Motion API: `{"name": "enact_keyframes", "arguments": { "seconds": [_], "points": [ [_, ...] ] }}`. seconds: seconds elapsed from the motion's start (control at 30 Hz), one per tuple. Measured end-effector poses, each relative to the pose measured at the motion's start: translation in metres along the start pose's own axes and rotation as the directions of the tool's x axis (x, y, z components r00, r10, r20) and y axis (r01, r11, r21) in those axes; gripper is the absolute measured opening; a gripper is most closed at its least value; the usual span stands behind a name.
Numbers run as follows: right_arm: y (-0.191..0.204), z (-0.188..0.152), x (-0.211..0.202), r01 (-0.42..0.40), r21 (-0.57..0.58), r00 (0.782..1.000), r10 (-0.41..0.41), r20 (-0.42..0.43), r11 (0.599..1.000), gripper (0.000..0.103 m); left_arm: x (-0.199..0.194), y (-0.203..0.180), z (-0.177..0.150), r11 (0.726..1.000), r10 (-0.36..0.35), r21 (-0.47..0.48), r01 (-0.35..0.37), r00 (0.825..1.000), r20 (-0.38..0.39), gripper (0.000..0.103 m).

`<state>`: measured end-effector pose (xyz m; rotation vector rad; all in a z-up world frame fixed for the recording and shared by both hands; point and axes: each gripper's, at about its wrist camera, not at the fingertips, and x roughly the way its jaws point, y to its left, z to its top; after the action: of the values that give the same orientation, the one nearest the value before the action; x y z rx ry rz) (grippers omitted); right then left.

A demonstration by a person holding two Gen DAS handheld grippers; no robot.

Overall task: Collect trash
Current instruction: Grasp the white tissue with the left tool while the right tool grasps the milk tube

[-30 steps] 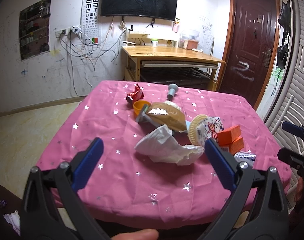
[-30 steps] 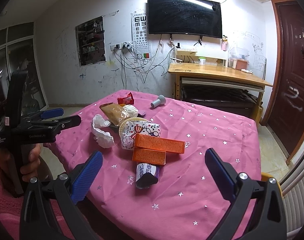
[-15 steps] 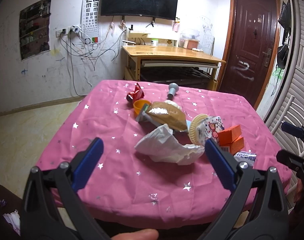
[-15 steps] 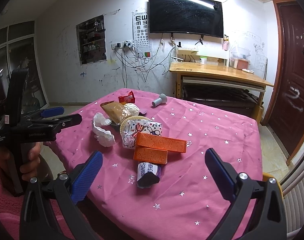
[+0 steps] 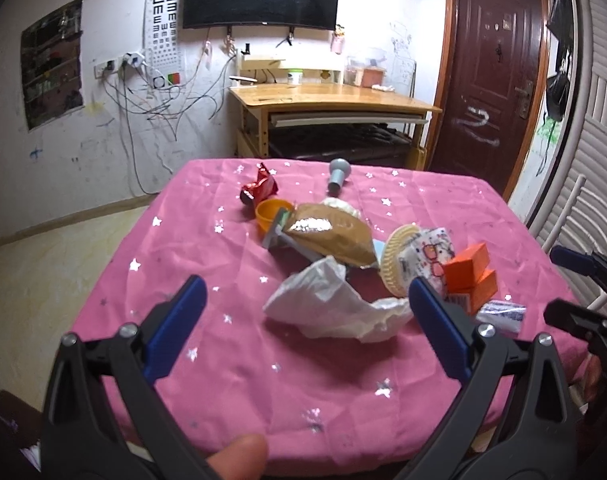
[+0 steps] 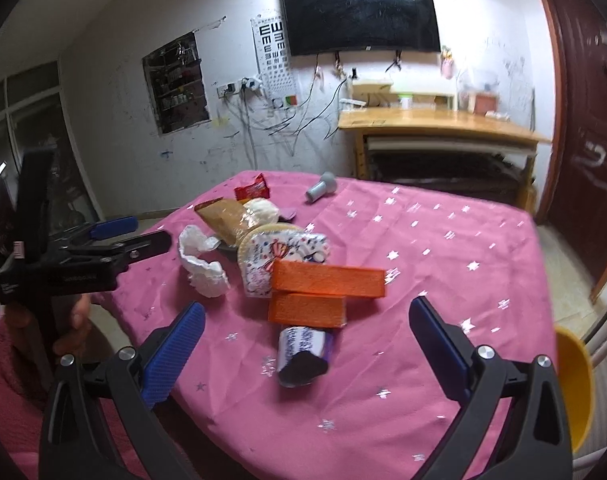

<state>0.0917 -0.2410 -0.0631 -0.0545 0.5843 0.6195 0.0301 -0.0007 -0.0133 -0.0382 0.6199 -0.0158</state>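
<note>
Two tools are in your hands, and both stand wide apart with nothing between their blue pads, so by my reading you are at the very start: approaching the pile, with no piece of trash picked yet. Take the crumpled white paper [image 5: 335, 306] as your marker on the pink bench [image 5: 231, 360]. Your left tool [image 5: 307, 320] hovers above the near edge of the bench with that paper lying just ahead of it, framed between the two fingers but not touched. Just behind the paper sits the brown bag [image 5: 335, 236], and to the right of the paper stand the round patterned packet [image 5: 419, 252] and the stacked orange boxes [image 5: 471, 276]. Your right tool [image 6: 303, 336] comes from the other side, where the dark purple wrapper [image 6: 303, 354] lies nearest it, just in front of the orange boxes and well right of the paper. The next move, I judge, calls for you to lower one tool over its nearest piece, squeeze gently since paper and wrapper will crush, and lift clear. No bin shows plainly in either view.
</note>
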Motion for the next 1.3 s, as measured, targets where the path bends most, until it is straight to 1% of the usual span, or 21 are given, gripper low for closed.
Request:
{"name": "enact_keyframes", "arguments": {
  "seconds": [0.1,0.23,0.37,0.4,0.43,0.47,0.53,0.57,0.63,0.67,0.7,0.73,0.77,0.8,0.83,0.87,0.9,0.97,1.13,1.23,1.3],
  "points": [
    [-0.001,-0.003,0.013,-0.013,0.001,0.999,0.013,-0.035,1.000,0.096,0.010,-0.002,0.004,1.000,-0.012,0.021,0.013,1.000,-0.023,0.097],
    [-0.002,-0.008,0.031,-0.022,-0.008,0.994,0.021,-0.106,1.000,0.096,0.024,-0.012,0.005,0.995,-0.049,0.083,0.054,0.997,-0.057,0.097],
    [-0.001,-0.013,0.039,-0.047,-0.006,0.989,0.045,-0.139,0.999,0.095,0.039,-0.019,0.005,0.991,-0.069,0.108,0.080,0.993,-0.098,0.097],
    [0.000,-0.013,0.041,-0.046,-0.010,0.988,0.044,-0.148,0.999,0.093,0.042,-0.019,0.005,0.990,-0.074,0.111,0.085,0.992,-0.104,0.097],
    [0.000,-0.014,0.043,-0.042,-0.014,0.987,0.040,-0.157,0.999,0.086,0.045,-0.020,0.005,0.989,-0.078,0.114,0.090,0.991,-0.107,0.096],
    [0.000,-0.015,0.045,-0.040,-0.015,0.986,0.037,-0.164,0.999,0.081,0.047,-0.020,0.005,0.989,-0.081,0.115,0.093,0.991,-0.111,0.090],
    [-0.001,-0.016,0.051,-0.027,-0.010,0.983,0.025,-0.180,1.000,0.065,0.052,-0.018,0.004,0.988,-0.097,0.106,0.111,0.987,-0.130,0.083],
    [-0.002,-0.017,0.053,-0.022,-0.009,0.983,0.020,-0.183,1.000,0.061,0.053,-0.016,0.003,0.988,-0.103,0.097,0.117,0.986,-0.134,0.081],
    [0.000,-0.020,0.057,-0.016,-0.016,0.981,0.012,-0.192,1.000,0.049,0.054,-0.014,0.002,0.989,-0.104,0.088,0.117,0.985,-0.139,0.075],
    [0.001,-0.020,0.058,-0.013,-0.022,0.982,0.009,-0.191,1.000,0.044,0.054,-0.012,0.001,0.989,-0.106,0.084,0.118,0.984,-0.140,0.066],
    [0.002,-0.020,0.059,-0.012,-0.024,0.982,0.007,-0.186,1.000,0.033,0.054,-0.011,0.000,0.990,-0.107,0.079,0.118,0.984,-0.140,0.062],
    [0.002,-0.020,0.060,-0.012,-0.029,0.983,0.006,-0.183,1.000,0.031,0.055,-0.010,-0.001,0.990,-0.107,0.074,0.119,0.984,-0.145,0.050],
    [0.003,-0.021,0.061,-0.011,-0.038,0.983,0.004,-0.184,0.999,0.030,0.056,-0.009,-0.001,0.990,-0.108,0.069,0.120,0.982,-0.152,0.042],
    [0.003,-0.021,0.062,-0.004,-0.046,0.983,-0.005,-0.183,0.999,0.027,0.056,-0.009,-0.002,0.990,-0.112,0.064,0.124,0.981,-0.156,0.040],
    [0.005,-0.021,0.062,0.009,-0.057,0.983,-0.020,-0.181,0.998,0.025,0.056,-0.008,-0.003,0.991,-0.113,0.057,0.124,0.980,-0.161,0.036],
    [0.006,-0.021,0.061,0.015,-0.063,0.983,-0.026,-0.180,0.998,0.025,0.056,-0.006,-0.005,0.991,-0.113,0.054,0.124,0.980,-0.165,0.029],
    [0.008,-0.020,0.060,0.019,-0.075,0.984,-0.033,-0.177,0.997,0.024,0.055,-0.006,-0.006,0.991,-0.112,0.054,0.123,0.979,-0.169,0.026],
    [0.010,-0.017,0.056,0.004,-0.068,0.987,-0.015,-0.163,0.998,0.024,0.052,-0.005,-0.008,0.992,-0.110,0.049,0.119,0.980,-0.167,0.020],
    [0.006,-0.006,0.031,-0.107,-0.001,0.991,0.107,-0.086,0.994,0.024,0.036,-0.002,-0.004,0.993,-0.094,0.052,0.101,0.987,-0.127,0.017],
    [-0.002,0.001,0.020,-0.179,0.056,0.983,0.181,-0.035,0.982,0.024,0.027,-0.003,0.000,0.994,-0.084,0.055,0.090,0.992,-0.097,0.016],
    [-0.007,0.004,0.013,-0.245,0.100,0.969,0.246,-0.002,0.964,0.025,0.021,-0.003,0.002,0.995,-0.080,0.058,0.085,0.993,-0.085,0.016]
  ]
}}
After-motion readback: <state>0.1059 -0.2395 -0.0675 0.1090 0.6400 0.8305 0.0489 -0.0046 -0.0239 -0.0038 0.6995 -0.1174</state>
